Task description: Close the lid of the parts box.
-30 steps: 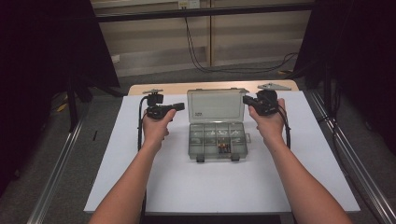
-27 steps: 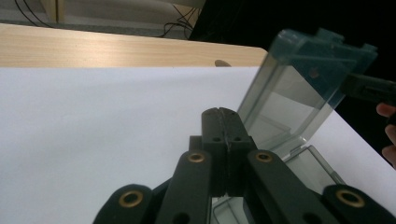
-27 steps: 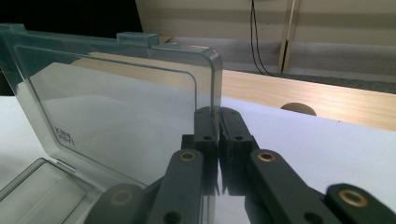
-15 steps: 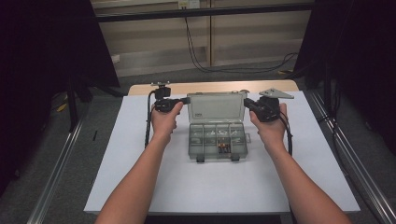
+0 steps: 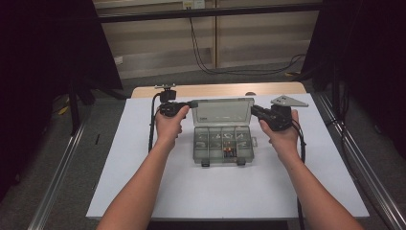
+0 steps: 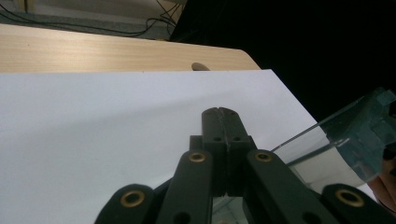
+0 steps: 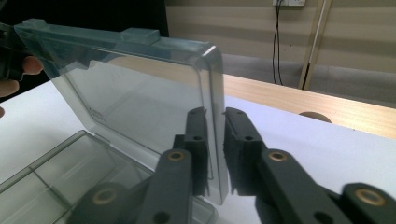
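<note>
Both hands have drawn in to the lid [image 5: 222, 112] of the clear organizer box [image 5: 223, 147], which stands raised mid-tabletop [image 5: 143, 191]. Left hand-held gripper [image 5: 192, 103], shut, touches its left corner; right hand-held gripper [image 7: 215, 122], jaws just opening, straddles the right edge (pads apart). Opening looks done; parts inside remain untouched.

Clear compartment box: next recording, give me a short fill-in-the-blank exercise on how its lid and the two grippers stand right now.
1. The lid of the clear compartment box stands ____.
2. The right gripper has the lid's side edge ____ its jaws.
3. The left gripper has its jaws ____.
4. The box rests on a ____ sheet over the wooden table.

Missing words: open; between; shut; white
</note>
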### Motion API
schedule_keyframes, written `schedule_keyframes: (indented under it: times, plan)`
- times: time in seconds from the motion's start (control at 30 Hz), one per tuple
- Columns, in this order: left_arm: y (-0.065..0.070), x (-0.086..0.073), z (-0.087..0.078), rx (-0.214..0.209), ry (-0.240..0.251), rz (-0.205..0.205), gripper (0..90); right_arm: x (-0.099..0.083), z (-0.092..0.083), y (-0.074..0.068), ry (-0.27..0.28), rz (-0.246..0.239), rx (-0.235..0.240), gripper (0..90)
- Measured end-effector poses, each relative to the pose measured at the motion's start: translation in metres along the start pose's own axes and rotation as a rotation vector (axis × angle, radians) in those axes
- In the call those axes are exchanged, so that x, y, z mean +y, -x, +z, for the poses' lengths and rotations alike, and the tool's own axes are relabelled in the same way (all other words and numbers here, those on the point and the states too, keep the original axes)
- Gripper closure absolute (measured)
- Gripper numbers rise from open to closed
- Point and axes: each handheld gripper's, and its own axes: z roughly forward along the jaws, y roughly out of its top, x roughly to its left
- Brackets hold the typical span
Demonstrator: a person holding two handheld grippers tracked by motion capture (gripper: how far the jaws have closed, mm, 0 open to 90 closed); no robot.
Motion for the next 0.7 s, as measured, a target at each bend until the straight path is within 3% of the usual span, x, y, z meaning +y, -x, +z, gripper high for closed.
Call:
schedule_keyframes:
  times: [0.23, 0.3, 0.4, 0.5, 0.7]
  plan:
    - [0.006, -0.003, -0.004, -0.001, 0.005, 0.03, 90.0, -0.011, -0.018, 0.009, 0.008, 0.005, 0.042, 76.4]
    - [0.007, -0.005, -0.005, 0.001, -0.006, 0.047, 90.0, -0.014, -0.023, 0.012, 0.008, 0.016, 0.039, 82.3]
    - [0.008, -0.008, -0.006, -0.01, 0.007, 0.031, 90.0, -0.017, -0.025, 0.016, -0.005, 0.037, 0.019, 90.0]
    - [0.009, -0.011, -0.008, -0.014, 0.004, 0.04, 90.0, -0.015, -0.026, 0.017, -0.005, 0.054, 0.002, 90.0]
    - [0.012, -0.017, -0.013, -0.016, -0.005, 0.073, 90.0, -0.007, -0.024, 0.009, -0.007, 0.029, -0.008, 90.0]
